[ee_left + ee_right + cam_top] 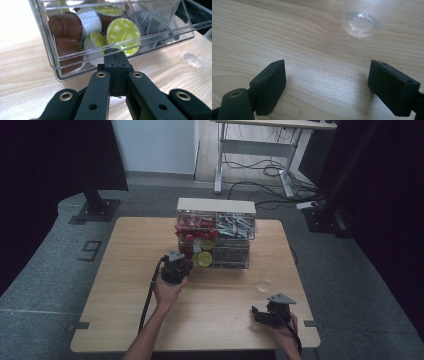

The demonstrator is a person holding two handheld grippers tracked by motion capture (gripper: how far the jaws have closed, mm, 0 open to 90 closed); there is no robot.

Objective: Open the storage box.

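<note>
Black jaws of the left hand-held gripper [117, 53] fill the foreground of its own view, pressed flat together, tips against the front wall of the clear drawer [75, 56] just ahead; whether they pinch the drawer's lip or merely touch it cannot be told. Behind that wall, right in front of the tips, lie the coffee pods [122, 31]: green-lidded ones nearest, brown ones off to the left. From above, this hand-held gripper sits at the lower left compartment of the organizer [216, 206], which stands on the surface [120, 285].

The right hand-held gripper [327, 87] is spread wide and holds nothing, resting low over the bare wood. A clear cup [362, 22] stands just beyond its jaws, a little toward the right one, apart from both.

The step in hand looks like drawing the drawer out to reach a pod. To do it well, the pull should run straight back along the drawer's slide, level with the surface, slow enough that the light organizer does not drag along or tip. If it creeps, the free right hand-held gripper could brace it. The cup is best left where it stands, clear of the drawer's path, ready to receive a pod.
</note>
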